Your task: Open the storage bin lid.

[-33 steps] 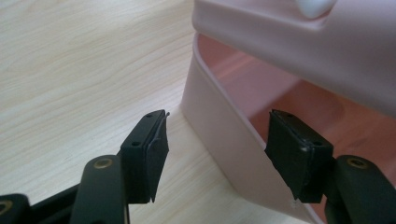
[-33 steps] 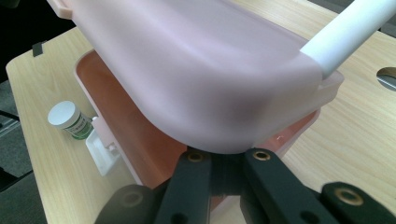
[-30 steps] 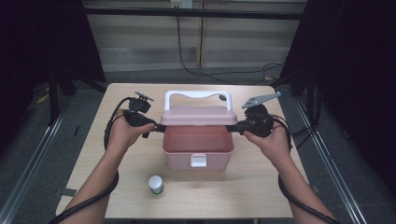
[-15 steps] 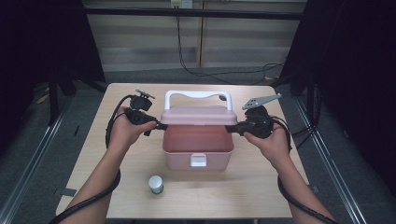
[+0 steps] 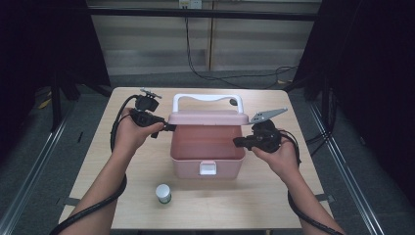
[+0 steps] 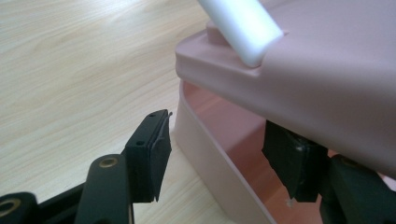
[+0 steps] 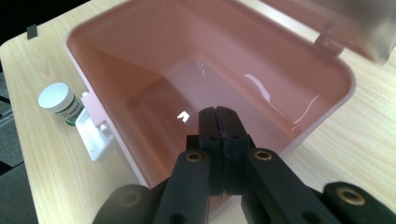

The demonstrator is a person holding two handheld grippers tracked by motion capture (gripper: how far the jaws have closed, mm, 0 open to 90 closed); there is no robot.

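**Lid up, box empty**

The left gripper (image 6: 219, 154) straddles the box (image 5: 206, 164) wall under the raised lid (image 5: 207, 117), jaws apart, just closing slightly. The right gripper (image 7: 218, 122), clamped shut on nothing, hovers above the box's near rim. The bottle (image 5: 163, 193), likely next in, stands beside the box.

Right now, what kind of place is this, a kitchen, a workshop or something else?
Most likely a lab-style recording booth, not a home. A lone wooden table stands between black curtains, cables run across the grey floor, and a person works a pink box with two hand-held grippers.
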